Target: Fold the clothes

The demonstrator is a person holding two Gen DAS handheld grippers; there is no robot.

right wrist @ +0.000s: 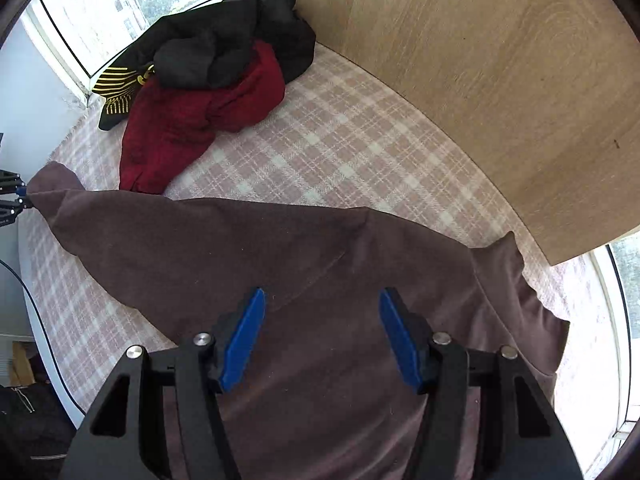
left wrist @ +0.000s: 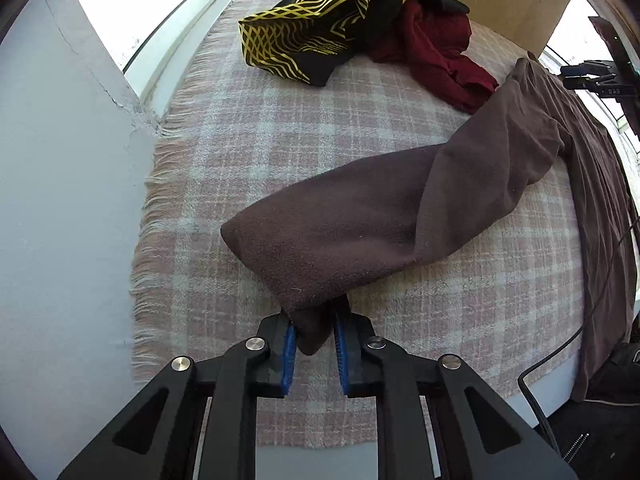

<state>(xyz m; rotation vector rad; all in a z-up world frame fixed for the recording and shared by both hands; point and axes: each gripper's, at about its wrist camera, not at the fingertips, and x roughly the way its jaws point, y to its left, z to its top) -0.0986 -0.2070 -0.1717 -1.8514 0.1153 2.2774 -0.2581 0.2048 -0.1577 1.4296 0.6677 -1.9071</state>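
Observation:
A brown garment (left wrist: pixel 360 232) lies across a pink plaid blanket (left wrist: pixel 248 128). One sleeve stretches toward my left gripper (left wrist: pixel 316 338), whose blue pads are shut on the cuff. In the right wrist view the garment's body (right wrist: pixel 248 248) spreads below my right gripper (right wrist: pixel 322 320), which hovers over it with its jaws wide open and nothing between them. At that view's left edge, my left gripper (right wrist: pixel 18 196) pinches the sleeve tip. My right gripper (left wrist: pixel 588 76) shows at the far right of the left wrist view.
A pile of clothes sits at the back: a black garment with yellow line print (left wrist: pixel 312 40), a dark red one (right wrist: pixel 192 120) and a black one (right wrist: pixel 224 48). A wooden panel (right wrist: pixel 500 80) borders the blanket. Windows and a white wall (left wrist: pixel 60 200) flank it. A black cable (left wrist: pixel 560 352) hangs off the edge.

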